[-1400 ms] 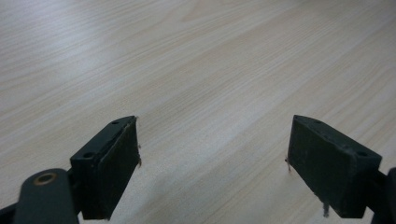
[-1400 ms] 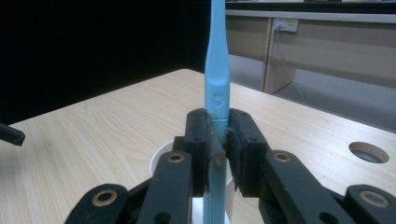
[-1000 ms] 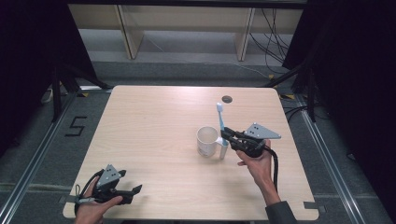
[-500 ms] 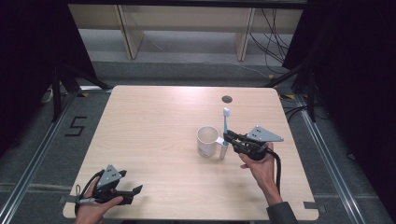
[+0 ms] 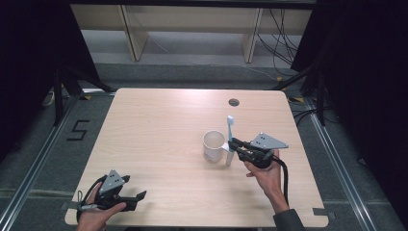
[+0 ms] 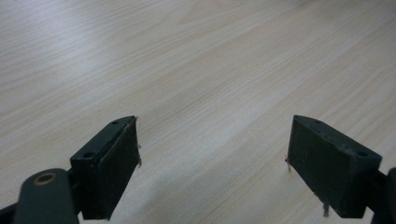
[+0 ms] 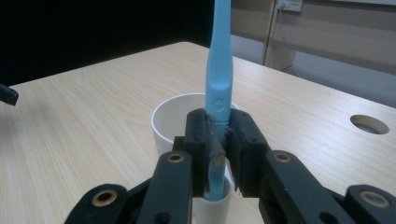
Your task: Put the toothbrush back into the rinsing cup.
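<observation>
A light blue toothbrush stands upright with its head up, just right of a white mug in the middle right of the table. My right gripper is shut on the brush's handle, level with the mug's rim. In the right gripper view the jaws pinch the toothbrush in front of the mug. My left gripper lies at the table's front left corner in a hand. Its jaws stand wide apart over bare wood with nothing between them.
The wooden table has a round cable hole near its far edge. Pale shelving stands behind the table, with cables on the floor at the far right. Black curtains flank both sides.
The toothbrush's head has sunk a little and shifted slightly right. Both hands have stayed where they were.
</observation>
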A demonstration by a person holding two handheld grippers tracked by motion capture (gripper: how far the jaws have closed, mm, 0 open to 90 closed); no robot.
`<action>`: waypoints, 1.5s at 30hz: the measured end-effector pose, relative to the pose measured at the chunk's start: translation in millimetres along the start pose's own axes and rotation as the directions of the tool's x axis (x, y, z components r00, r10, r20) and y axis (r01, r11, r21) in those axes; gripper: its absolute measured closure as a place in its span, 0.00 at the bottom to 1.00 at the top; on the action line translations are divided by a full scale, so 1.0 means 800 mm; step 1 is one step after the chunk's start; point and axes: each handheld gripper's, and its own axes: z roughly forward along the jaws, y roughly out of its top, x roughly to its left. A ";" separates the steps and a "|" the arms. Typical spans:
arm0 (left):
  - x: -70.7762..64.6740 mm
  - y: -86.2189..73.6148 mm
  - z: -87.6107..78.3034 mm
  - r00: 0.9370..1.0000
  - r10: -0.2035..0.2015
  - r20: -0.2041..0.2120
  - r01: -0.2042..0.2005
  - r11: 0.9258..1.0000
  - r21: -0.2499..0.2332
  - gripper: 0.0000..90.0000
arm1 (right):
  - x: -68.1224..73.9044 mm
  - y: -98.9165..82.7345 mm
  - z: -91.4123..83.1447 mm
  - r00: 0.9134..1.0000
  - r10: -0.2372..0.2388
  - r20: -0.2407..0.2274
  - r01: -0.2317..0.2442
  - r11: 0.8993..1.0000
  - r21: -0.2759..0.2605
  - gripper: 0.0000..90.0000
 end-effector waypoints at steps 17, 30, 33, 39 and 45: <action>0.002 0.000 0.000 1.000 0.019 0.006 -0.019 1.000 0.016 0.18 | 0.003 -0.006 0.000 1.000 -0.016 0.016 0.015 0.999 0.050 0.86; 0.001 0.000 0.000 1.000 0.023 0.013 -0.024 1.000 0.019 0.18 | 0.008 -0.006 -0.010 0.995 0.090 0.033 -0.091 0.995 0.049 0.51; 0.001 0.000 -0.001 1.000 0.019 0.006 -0.019 1.000 0.016 0.18 | 0.005 -0.003 -0.019 0.996 0.075 0.051 -0.077 0.996 0.037 0.48; 0.001 0.000 -0.001 1.000 0.020 0.008 -0.020 1.000 0.018 0.18 | 0.004 -0.005 -0.031 0.992 0.108 0.067 -0.111 0.993 0.038 0.45; 0.001 -0.001 0.001 1.000 -0.004 0.007 0.004 1.000 0.000 0.18 | 0.005 -0.009 -0.040 0.989 0.127 0.077 -0.129 0.991 0.029 0.43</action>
